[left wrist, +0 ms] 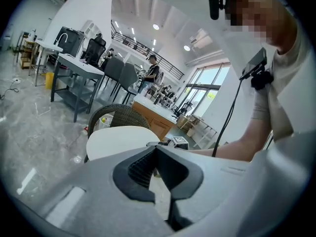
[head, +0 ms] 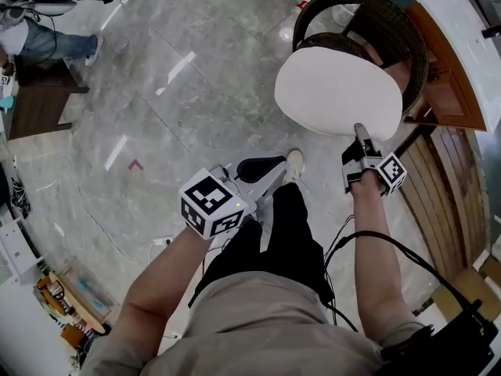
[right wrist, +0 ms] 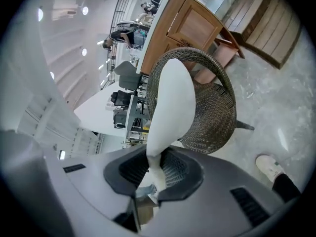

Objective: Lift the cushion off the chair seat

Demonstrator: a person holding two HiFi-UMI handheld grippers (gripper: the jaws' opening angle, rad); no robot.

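Right fingers (right wrist: pixel 178 170) tight on cushion (right wrist: pixel 170 98) edge

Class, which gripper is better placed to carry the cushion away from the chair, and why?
Right. The right gripper has its fingers closed on the edge of the cushion, in front of the chair. The left gripper is shut, empty and apart from it.

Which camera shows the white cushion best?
The head view: the whole round face of the cushion shows. The right gripper view sees it edge-on, pinched in the jaws; the left gripper view shows only part.
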